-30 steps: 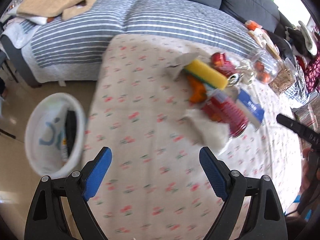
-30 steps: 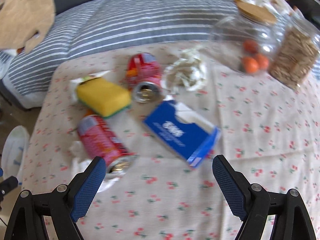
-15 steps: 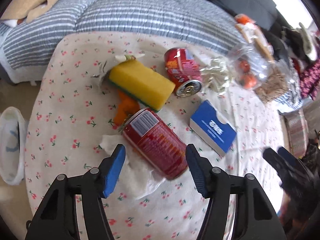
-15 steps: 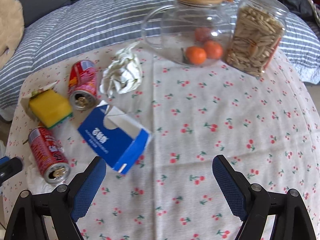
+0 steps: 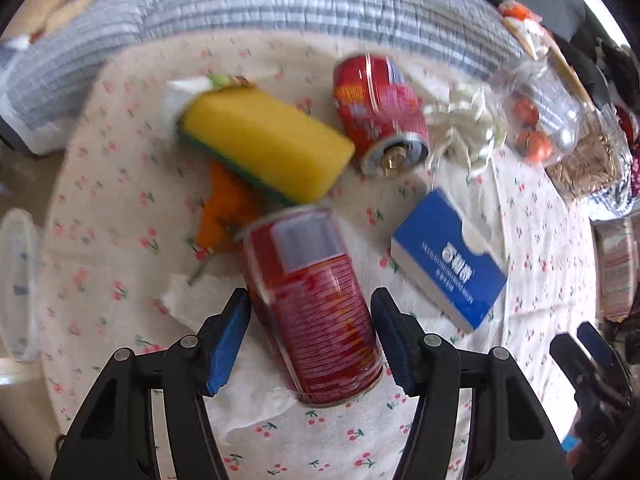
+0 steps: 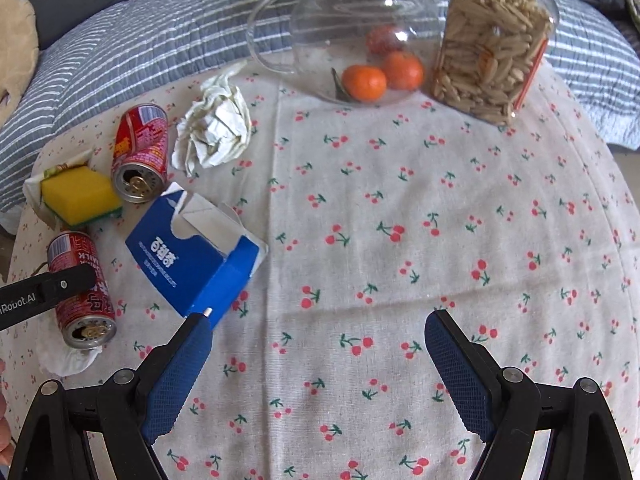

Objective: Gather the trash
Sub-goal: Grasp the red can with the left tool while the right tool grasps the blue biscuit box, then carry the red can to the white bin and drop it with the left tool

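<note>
A red drink can [image 5: 304, 264] lies on its side on a white tissue [image 5: 244, 392]. My left gripper [image 5: 310, 300] straddles it from above, jaws closing, pads almost at its sides. The same can [image 6: 80, 284] shows in the right wrist view with a left finger [image 6: 48, 288] across it. Further back lie a second red can [image 5: 376, 108], a yellow sponge [image 5: 264, 144], an orange peel [image 5: 224, 208], crumpled paper [image 6: 216, 128] and a torn blue carton [image 6: 192, 256]. My right gripper [image 6: 316, 328] hangs open over bare cloth, right of the carton.
The round table wears a cherry-print cloth [image 6: 400, 220]. At its back stand a glass jug with tangerines [image 6: 360, 32] and a jar of seeds [image 6: 492, 48]. A white bin [image 5: 16, 284] sits on the floor at the left. A sofa with a striped quilt [image 6: 140, 40] lies behind.
My left gripper swung from the table's left side over to the near can, dropped around it and narrowed its jaws. The right gripper drifted right, off the carton onto bare cloth.
</note>
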A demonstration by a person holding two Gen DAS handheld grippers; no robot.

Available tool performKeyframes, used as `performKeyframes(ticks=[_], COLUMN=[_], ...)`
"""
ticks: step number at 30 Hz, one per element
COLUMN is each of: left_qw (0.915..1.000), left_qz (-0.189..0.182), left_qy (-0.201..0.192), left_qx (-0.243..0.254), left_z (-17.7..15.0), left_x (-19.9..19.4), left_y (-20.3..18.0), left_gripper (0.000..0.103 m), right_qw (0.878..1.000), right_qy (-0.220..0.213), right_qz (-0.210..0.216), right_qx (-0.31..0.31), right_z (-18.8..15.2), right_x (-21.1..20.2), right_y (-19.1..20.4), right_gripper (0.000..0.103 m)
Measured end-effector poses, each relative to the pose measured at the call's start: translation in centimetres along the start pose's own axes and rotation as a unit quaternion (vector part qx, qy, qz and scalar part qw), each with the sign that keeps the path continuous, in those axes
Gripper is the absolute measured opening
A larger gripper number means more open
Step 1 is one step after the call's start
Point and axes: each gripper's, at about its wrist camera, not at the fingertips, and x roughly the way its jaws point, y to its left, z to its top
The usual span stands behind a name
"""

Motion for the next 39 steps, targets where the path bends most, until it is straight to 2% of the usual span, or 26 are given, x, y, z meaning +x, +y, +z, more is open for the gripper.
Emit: performKeyframes(ticks=[3, 9, 13, 16, 22, 24, 26, 29, 33, 35, 39], left_qw=[0.9994, 0.9947, 0.9882, 0.9851, 0.9775, 0.9806, 0.979, 0.9785, 0.983, 0.9846, 0.9853], left_qz=[-0.03, -0.059, -0.077, -0.088, -0.083, -0.071, -0.081, -0.071, -0.075, -0.081, -0.081], left_qy=[-0.013, -0.059, -0.095, -0.113, -0.16, -0.151, -0.155, -0.16, -0.144, -0.138, -0.141], left_qx=[-0.002, 0.061, 0.092, 0.096, 0.109, 0.103, 0.105, 0.11, 0.086, 0.071, 0.053], left_z=[-0.3, -1.8, -2.9, -3.8, -6.1, -6.3, -6.5, -6.8, -7.0, -6.9, -7.0], left_x=[-0.1, -3.3, -6.4, -7.6, -9.0, -8.8, -9.3, -9.6, -9.2, -9.1, -9.7], left_y=[0.8, 1.4, 2.5, 4.0, 7.4, 8.4, 9.5, 10.8, 12.9, 13.9, 15.3], left_gripper=[0.058, 0.055, 0.055, 0.055, 0.055, 0.055, 0.055, 0.055, 0.055, 0.055, 0.055], right_qw=[1.0, 1.0, 1.0, 0.999, 0.997, 0.995, 0.992, 0.986, 0.98, 0.98, 0.982], right_qy=[0.004, 0.015, 0.01, 0.01, 0.007, 0.004, 0.002, 0.004, 0.011, 0.008, 0.013], right_qz=[-0.001, 0.012, 0.022, 0.029, 0.03, 0.021, 0.008, -0.014, -0.037, -0.032, -0.018], right_qx=[0.005, 0.021, 0.002, -0.016, -0.068, -0.093, -0.122, -0.163, -0.195, -0.198, -0.189], right_z=[0.0, 0.5, 0.9, 1.2, 2.0, 2.0, 1.9, 1.7, 1.1, 0.9, 0.3], right_x=[0.4, 1.4, 2.0, 2.7, 5.1, 5.9, 6.7, 7.9, 9.0, 8.7, 7.7], right_y=[-0.2, -0.2, 1.3, 2.7, 6.1, 7.2, 8.3, 9.9, 10.9, 11.0, 10.8], right_gripper=[0.09, 0.09, 0.09, 0.09, 0.09, 0.09, 0.09, 0.089, 0.078, 0.067, 0.059])
